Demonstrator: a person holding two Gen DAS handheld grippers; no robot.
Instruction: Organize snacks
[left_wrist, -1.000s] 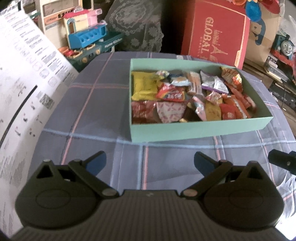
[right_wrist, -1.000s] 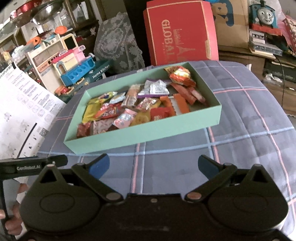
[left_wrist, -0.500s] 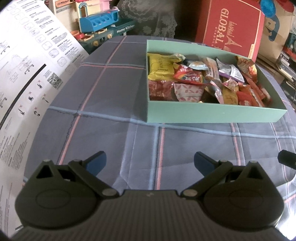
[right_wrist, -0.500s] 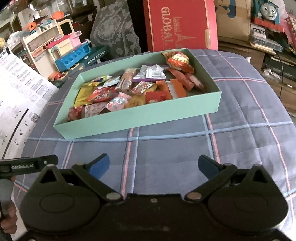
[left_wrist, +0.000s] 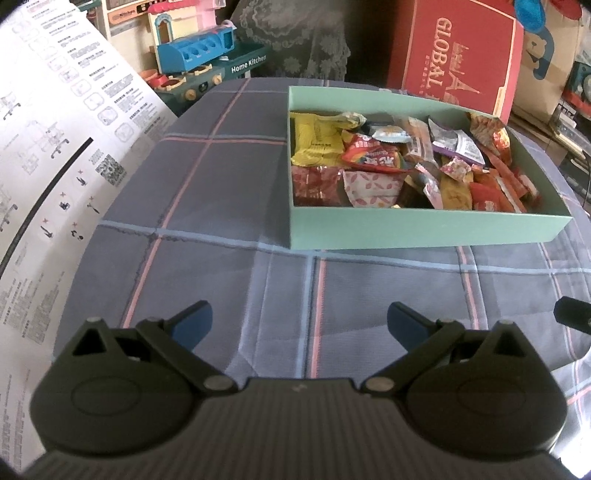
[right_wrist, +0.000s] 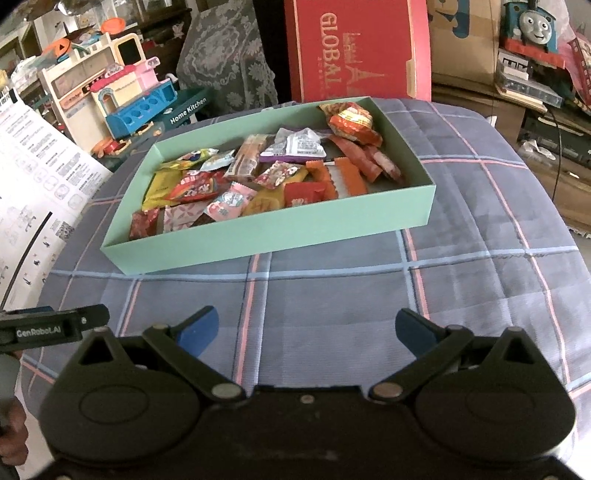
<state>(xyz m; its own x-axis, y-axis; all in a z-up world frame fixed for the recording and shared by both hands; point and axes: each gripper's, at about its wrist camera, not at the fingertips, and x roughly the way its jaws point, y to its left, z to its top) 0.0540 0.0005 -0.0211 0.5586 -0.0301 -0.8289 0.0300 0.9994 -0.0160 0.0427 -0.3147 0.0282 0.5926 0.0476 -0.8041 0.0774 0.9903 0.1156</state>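
Note:
A shallow mint-green box (left_wrist: 424, 230) (right_wrist: 266, 240) sits on the plaid cloth, filled with several snack packets: a yellow bag (left_wrist: 317, 142) at its left end, a red-orange bag (right_wrist: 351, 120) at its right end, and a purple-edged sachet (right_wrist: 295, 147) between them. My left gripper (left_wrist: 299, 319) stands open over bare cloth, short of the box and left of its near corner. My right gripper (right_wrist: 306, 326) is also open, empty, in front of the box's long wall. The left gripper's body (right_wrist: 48, 328) shows at the right wrist view's left edge.
The table wears a blue-grey plaid cloth (left_wrist: 207, 206) (right_wrist: 480, 229). A large printed white sheet (left_wrist: 48, 155) stands along its left side. Behind are a red "GLOBAL" box (left_wrist: 458, 55) (right_wrist: 354, 48), a toy kitchen (right_wrist: 129, 96), and a train toy (right_wrist: 532, 22).
Both grippers have drawn back and risen a little; the box now sits further right in the left wrist view and lower in the right wrist view. Jaws stayed open.

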